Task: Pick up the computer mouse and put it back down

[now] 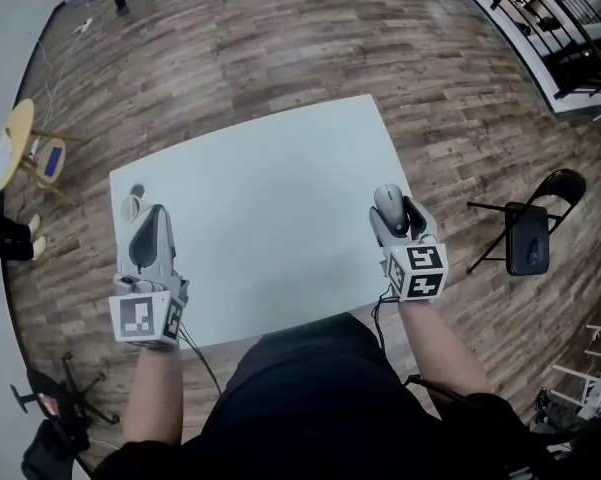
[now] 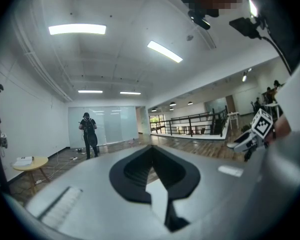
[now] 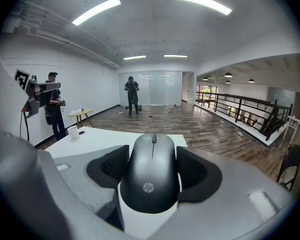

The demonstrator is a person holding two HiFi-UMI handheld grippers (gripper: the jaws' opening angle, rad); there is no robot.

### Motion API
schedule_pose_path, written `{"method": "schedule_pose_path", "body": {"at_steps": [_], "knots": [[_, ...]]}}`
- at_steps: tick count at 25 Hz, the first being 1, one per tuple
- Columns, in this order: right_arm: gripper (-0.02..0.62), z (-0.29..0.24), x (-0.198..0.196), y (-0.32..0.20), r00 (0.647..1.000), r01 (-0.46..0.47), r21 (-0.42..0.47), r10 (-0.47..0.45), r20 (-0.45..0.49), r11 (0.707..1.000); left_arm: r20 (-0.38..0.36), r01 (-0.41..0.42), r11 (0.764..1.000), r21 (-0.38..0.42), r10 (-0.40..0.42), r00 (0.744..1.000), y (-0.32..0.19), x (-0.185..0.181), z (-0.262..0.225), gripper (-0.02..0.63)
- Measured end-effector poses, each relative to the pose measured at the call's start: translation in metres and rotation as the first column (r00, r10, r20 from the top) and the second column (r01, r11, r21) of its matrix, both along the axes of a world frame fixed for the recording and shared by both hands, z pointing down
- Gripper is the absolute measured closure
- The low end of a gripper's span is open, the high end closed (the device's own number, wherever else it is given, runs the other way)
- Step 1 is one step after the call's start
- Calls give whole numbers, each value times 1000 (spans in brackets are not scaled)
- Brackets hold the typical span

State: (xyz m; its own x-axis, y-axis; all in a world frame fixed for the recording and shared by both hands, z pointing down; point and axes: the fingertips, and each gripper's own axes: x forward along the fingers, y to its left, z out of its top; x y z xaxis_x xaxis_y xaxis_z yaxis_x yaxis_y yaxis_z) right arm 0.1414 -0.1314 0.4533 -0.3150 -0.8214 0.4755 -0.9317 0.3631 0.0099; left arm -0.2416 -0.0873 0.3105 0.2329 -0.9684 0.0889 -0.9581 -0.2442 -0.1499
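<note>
1. White table (image 1: 270, 198) stands on a wood plank floor (image 1: 280, 38).
2. At its near right edge, the right gripper (image 1: 393, 211) clamps the computer mouse (image 3: 150, 176) between its black pads.
3. At the near left corner, the left gripper (image 1: 152, 230) is empty, with its jaws pressed together.
4. Just beyond it sits a white cup (image 3: 74, 132).
5. Farther right stands a black folding chair (image 1: 528, 233).

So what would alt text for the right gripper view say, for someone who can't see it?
A dark grey mouse is gripped by its sides between the jaws of the right tool, seen close up from behind. Beyond it lie a white table and a big room with a wood floor, where two people stand.
</note>
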Motion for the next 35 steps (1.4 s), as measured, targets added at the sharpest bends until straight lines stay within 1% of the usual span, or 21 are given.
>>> {"method": "schedule_pose_path", "body": {"at_steps": [6, 18, 22, 26, 30, 35], "knots": [[298, 9, -11, 1, 1000, 14, -16, -14, 20, 1000, 7, 0, 1000, -30, 0, 1000, 1, -1, 8, 603], [298, 38, -28, 8, 999, 36, -72, -35, 19, 997, 0, -3, 997, -79, 4, 1000, -2, 1, 23, 603], [298, 49, -33, 12, 999, 45, -87, -45, 6, 995, 0, -1, 994, -110, 1, 1000, 0, -2, 36, 603], [298, 55, -33, 16, 999, 39, -111, -37, 23, 993, -3, -3, 990, -139, 2, 1000, 3, -4, 44, 603], [298, 61, -31, 16, 999, 34, -119, -31, 21, 992, 12, -13, 987, -157, 15, 1000, 3, -2, 49, 603], [298, 72, -33, 19, 999, 34, -144, -30, 29, 989, 21, -3, 983, -184, 7, 1000, 3, -6, 57, 603]]}}
